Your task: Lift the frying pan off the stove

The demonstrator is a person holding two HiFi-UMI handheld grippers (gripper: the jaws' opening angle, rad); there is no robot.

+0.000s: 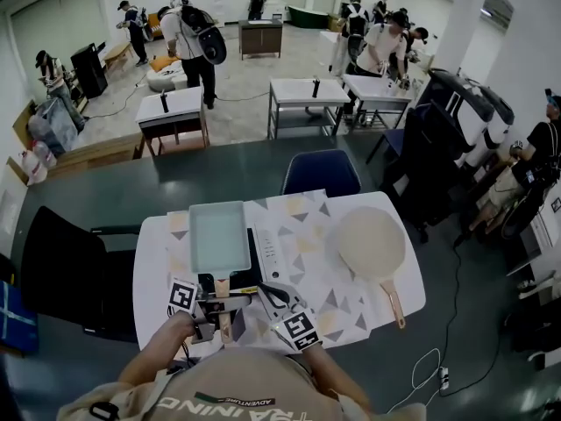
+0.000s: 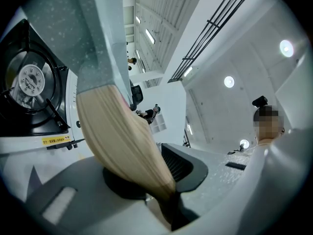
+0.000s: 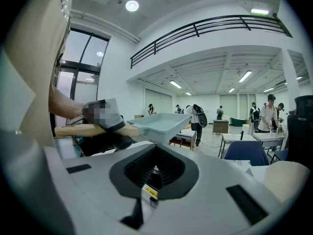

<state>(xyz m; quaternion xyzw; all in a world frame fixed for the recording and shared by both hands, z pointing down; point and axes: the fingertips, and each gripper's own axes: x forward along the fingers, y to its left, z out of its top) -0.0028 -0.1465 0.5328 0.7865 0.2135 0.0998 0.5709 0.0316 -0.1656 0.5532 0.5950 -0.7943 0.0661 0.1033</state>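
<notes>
Gripping the pan point(image 1: 219, 235) by its handle, the left gripper point(image 1: 216, 308) holds it just above the stove point(image 1: 266, 254) at frame centre, so the lift looks done. Beside it, the right gripper point(image 1: 279, 298) is empty, jaws slightly apart.

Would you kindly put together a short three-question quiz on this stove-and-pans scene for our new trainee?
1. Multiple choice: the left gripper is shut on which part of the rectangular frying pan?
A. its wooden handle
B. its rim
C. its underside
2. True or false: the right gripper holds the round pan.
3. Fill in the missing word: behind the table stands a ___ chair.

Key:
1. A.
2. False: its jaws hold nothing, and the round pan lies on the table.
3. Blue.
</notes>
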